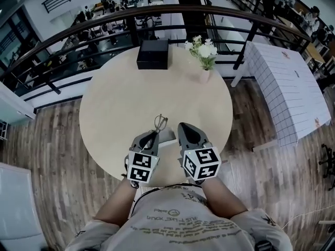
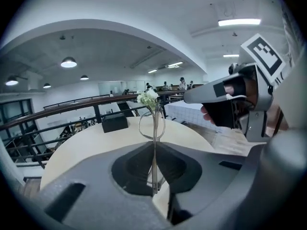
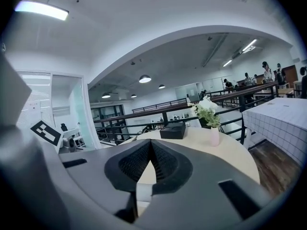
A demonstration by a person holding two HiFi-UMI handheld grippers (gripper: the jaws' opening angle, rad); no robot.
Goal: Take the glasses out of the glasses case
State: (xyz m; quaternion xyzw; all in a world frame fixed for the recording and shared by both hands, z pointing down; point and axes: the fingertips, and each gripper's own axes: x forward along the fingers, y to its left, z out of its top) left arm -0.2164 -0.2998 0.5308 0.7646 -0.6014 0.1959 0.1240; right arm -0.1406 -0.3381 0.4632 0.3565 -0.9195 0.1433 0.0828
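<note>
A thin wire-framed pair of glasses (image 1: 160, 123) sticks out ahead of my left gripper (image 1: 155, 134), whose jaws are shut on it. In the left gripper view the glasses (image 2: 153, 123) stand upright, with one temple running down between the jaws of the left gripper (image 2: 154, 146). A small white case (image 1: 168, 137) lies on the round table (image 1: 115, 98) between the two grippers. My right gripper (image 1: 184, 125) rests beside it, and in its own view the right gripper (image 3: 150, 143) is shut with nothing seen between the tips. The case (image 3: 142, 194) shows low under its jaws.
A black box (image 1: 153, 54) sits at the table's far edge, and a small vase of white flowers (image 1: 204, 67) stands to its right. A dark railing (image 1: 63, 33) curves behind the table. A white-clothed table (image 1: 288, 88) stands at the right.
</note>
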